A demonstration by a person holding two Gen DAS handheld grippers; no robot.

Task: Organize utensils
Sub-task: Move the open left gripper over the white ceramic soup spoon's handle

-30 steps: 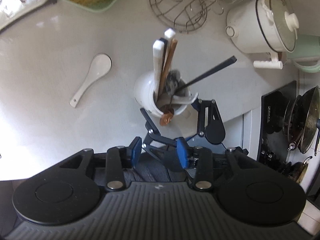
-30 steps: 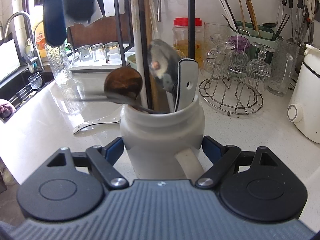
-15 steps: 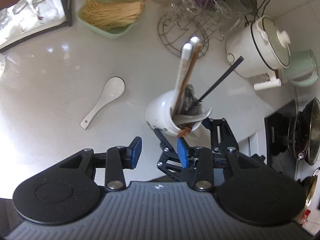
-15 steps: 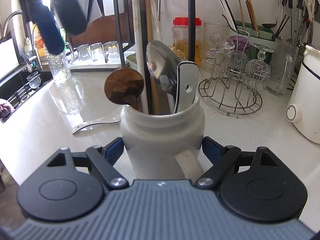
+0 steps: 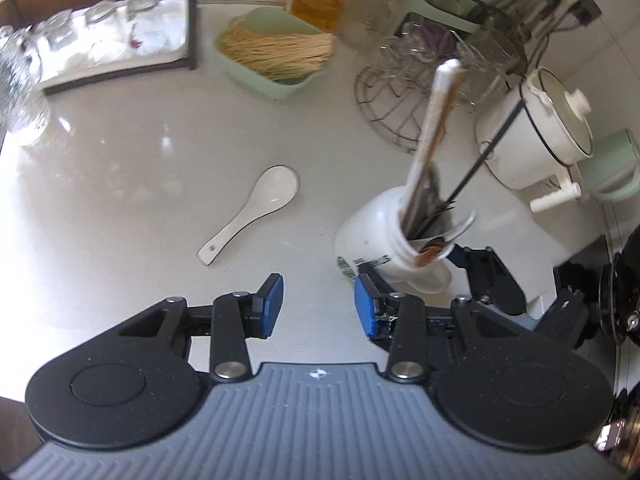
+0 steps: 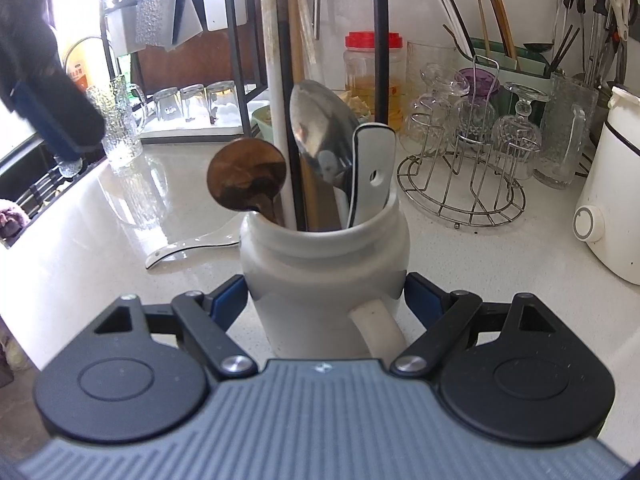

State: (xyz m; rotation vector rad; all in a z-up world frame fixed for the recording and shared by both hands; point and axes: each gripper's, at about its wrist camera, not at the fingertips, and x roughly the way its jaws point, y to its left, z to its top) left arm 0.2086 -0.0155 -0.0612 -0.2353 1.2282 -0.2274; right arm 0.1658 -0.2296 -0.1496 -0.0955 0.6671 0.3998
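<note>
Overhead, left tool (image 5: 319, 307) released above pale glossy countertop (image 5: 120, 208); right tool (image 6: 325, 300) clenched on white mug (image 6: 324, 264).

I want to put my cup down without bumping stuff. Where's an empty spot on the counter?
Bare counter lies left of the white spoon, below the glass tray and noodle dish. It is crowded around the utensil jar, wire glass rack and white pot.

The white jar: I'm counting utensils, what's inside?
In the white jar: a wooden spoon, metal spoon, white spoon handle and tall sticks. Their lower ends are hidden.
</note>
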